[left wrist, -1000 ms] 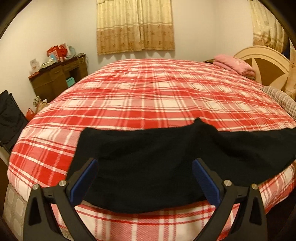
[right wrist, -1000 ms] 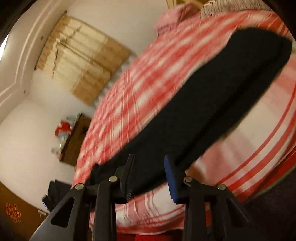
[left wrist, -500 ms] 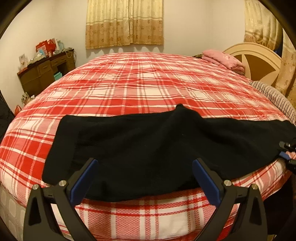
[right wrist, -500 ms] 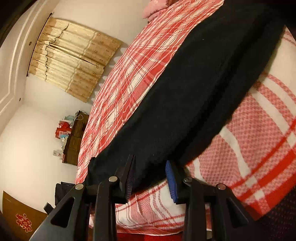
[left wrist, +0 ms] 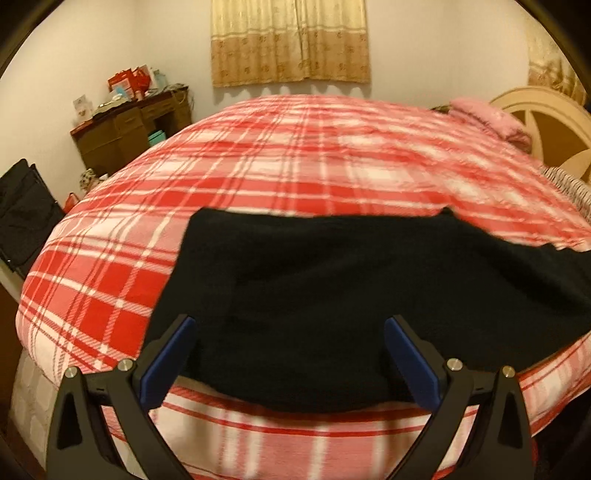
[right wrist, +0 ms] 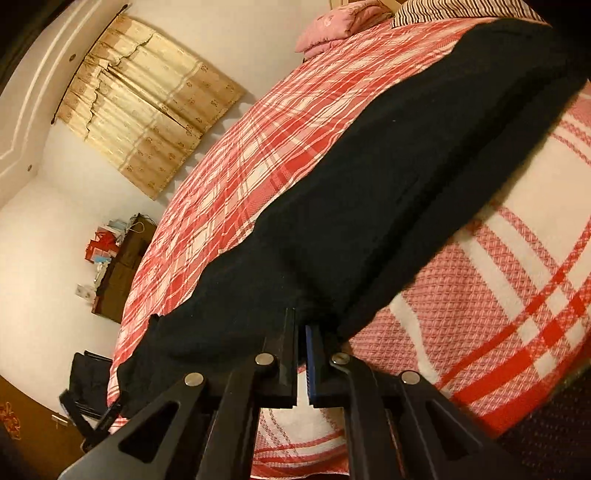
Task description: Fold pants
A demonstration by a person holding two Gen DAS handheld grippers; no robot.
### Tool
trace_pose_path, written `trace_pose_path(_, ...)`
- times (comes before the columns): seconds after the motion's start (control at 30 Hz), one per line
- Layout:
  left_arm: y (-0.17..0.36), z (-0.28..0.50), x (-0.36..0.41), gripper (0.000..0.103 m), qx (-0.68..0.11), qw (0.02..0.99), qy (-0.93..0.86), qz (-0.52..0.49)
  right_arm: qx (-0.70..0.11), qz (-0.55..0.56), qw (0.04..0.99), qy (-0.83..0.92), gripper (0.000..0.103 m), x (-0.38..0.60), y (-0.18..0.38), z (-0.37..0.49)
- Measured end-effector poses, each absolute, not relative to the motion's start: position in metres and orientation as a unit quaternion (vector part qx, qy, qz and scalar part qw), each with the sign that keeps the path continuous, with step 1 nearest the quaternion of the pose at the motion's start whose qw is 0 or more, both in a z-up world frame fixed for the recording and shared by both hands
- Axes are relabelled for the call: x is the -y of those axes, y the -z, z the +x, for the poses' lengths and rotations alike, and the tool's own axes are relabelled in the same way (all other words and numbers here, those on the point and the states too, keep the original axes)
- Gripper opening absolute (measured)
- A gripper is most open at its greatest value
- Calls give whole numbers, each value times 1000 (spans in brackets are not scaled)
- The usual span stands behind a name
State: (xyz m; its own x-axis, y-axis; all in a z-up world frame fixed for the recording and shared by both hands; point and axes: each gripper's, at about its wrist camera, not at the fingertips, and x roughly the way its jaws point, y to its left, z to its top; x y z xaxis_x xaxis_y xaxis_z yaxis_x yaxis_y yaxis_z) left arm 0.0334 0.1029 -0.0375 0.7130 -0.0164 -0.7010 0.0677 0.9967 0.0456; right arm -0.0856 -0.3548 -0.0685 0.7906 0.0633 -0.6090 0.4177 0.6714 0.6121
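1. Pants, black, lie spread lengthwise along the near edge of the bed, on a red-and-white plaid blanket. In the right wrist view the same pants run from my gripper toward the striped pillow at the head of the bed.
2. My right gripper has just closed: its jaws stand almost together with a fold of the pants' near edge pinched between the black and blue pads.
3. My left gripper is wide open. Its blue pads stand on either side of the pants above the cloth; nothing is clamped between them. Whether the tips touch the fabric I cannot tell.
4. The near edge of the pants hangs slightly over the blanket's front edge between my left fingers.
5. Surroundings: a pink folded item at the head of the bed beside a cream headboard; a dark wooden desk with red boxes against the far-left wall; beige curtains on the back wall. The left view is somewhat blurred.
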Motion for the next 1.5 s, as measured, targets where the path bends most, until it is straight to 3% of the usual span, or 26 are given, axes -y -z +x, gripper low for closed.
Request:
trace_pose_path(0.27,38,30,-116,103,-370,929,3,24,-350,375,856,69,5,351,50,-100)
trace_pose_path(0.5,24,32,-77,103,-348,935,60,42,-206,377,882,196,7,416,-1,-169)
trace_pose_path(0.53,22,31,-70,103,-347,934,69,45,-196,380,877,218,17,432,-5,-177)
trace_pose_path(0.57,21,31,-64,103,-346,934,77,47,-187,386,873,234,40,447,-6,-182)
trace_pose_path(0.63,21,32,-51,103,-349,931,93,49,-169,391,868,257,65,467,-8,-190)
trace_pose_path(0.8,22,33,-26,103,-357,926,106,65,-191,355,868,291,62,497,-11,-175)
trace_pose_path(0.87,22,33,-21,103,-360,924,105,71,-216,350,854,318,53,510,-6,-168)
trace_pose_path(1.2,29,37,-8,103,-375,918,110,68,-240,301,858,340,51,514,0,-152)
trace_pose_path(1.23,29,36,-7,103,-376,917,111,69,-249,288,860,338,37,513,0,-148)
trace_pose_path(1.27,30,36,-6,103,-377,917,111,70,-266,281,861,329,6,514,1,-144)
trace_pose_path(1.5,28,33,0,103,-375,916,121,76,-255,277,867,326,3,517,-12,-159)
